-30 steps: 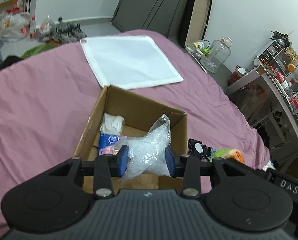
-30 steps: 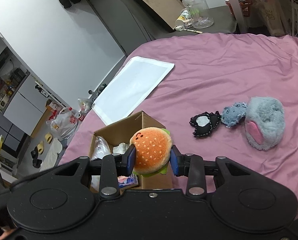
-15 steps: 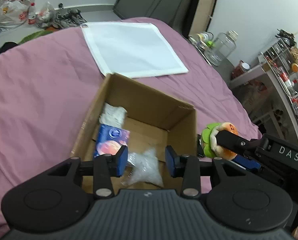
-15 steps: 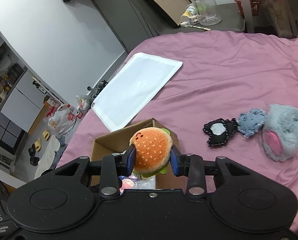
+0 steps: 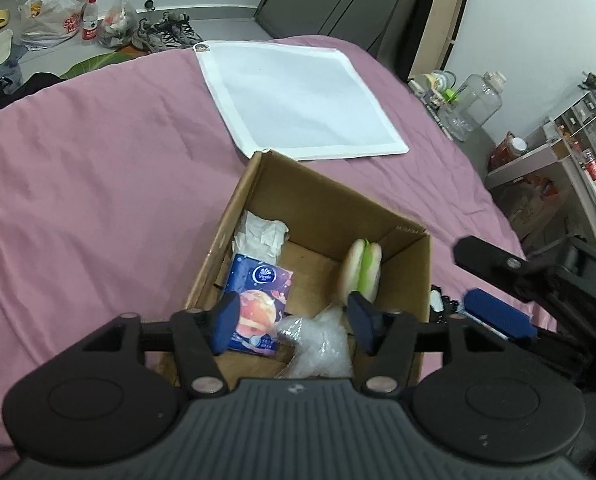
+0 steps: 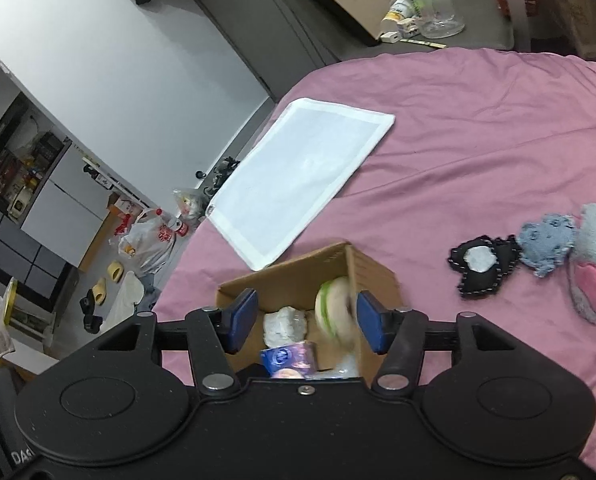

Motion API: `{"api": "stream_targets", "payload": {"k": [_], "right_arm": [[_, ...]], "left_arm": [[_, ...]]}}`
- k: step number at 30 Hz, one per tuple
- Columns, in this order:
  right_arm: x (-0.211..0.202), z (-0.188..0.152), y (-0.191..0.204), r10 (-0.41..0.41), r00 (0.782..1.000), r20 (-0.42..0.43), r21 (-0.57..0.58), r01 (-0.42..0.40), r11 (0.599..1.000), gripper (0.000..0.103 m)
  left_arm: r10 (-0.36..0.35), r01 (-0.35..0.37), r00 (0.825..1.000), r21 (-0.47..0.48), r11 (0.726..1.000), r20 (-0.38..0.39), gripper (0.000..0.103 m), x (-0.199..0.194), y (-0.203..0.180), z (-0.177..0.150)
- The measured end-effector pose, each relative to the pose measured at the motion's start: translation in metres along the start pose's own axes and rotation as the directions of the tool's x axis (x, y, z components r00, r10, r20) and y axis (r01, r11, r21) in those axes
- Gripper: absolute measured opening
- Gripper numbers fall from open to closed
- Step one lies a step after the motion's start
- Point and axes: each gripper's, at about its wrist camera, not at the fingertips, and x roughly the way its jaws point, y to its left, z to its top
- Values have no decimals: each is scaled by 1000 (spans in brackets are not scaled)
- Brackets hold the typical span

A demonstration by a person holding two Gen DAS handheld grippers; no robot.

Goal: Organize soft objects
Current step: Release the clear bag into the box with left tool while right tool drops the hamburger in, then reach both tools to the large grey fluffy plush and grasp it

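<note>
An open cardboard box [image 5: 321, 196] [image 6: 298, 276] stands on the purple bedspread. Inside lie a clear plastic bag [image 5: 317, 344], a blue tissue pack [image 5: 258, 300] [image 6: 290, 358], a crumpled white tissue [image 5: 264, 232] [image 6: 286, 324] and the burger plush [image 5: 363, 270] [image 6: 335, 312], on edge against the right wall and blurred in the right wrist view. My left gripper [image 5: 292, 322] hangs open over the box's near side. My right gripper [image 6: 305, 326] is open above the box, nothing between its fingers. On the bed to the right lie a black patch toy [image 6: 481, 268], a small blue plush [image 6: 545, 248] and a grey paw plush [image 6: 593, 268].
A white mesh bag [image 5: 298, 96] [image 6: 298, 176] lies flat beyond the box. The right gripper's finger [image 5: 497, 316] shows at the box's right in the left wrist view. A glass jar [image 6: 429, 0], shelves [image 5: 569, 152], shoes and plastic bags [image 5: 54, 16] stand around the bed.
The left gripper let the plastic bag drop into the box and opened wide. The right gripper moved over the box and opened; the burger plush left it and is now in the box.
</note>
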Motion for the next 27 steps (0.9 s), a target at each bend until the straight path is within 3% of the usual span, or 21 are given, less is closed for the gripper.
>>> {"api": "stream_targets", "payload": {"k": [10,16,27], "right_arm": [[-36,-1,-40,-67,996,52,11,66,998,67],[-58,-2,-68,-87,993,76,28,86,996,68],[-86,0,-120,-98,991,90,87,90,992,69]], "left_arm": [[8,-9,1000,73,997,14,66,-7,-21,-10],[47,-53,998,144,988,45,66,-11,-43,-17],[36,-51,997,249,967,66,66,-18,-92,-30]]}}
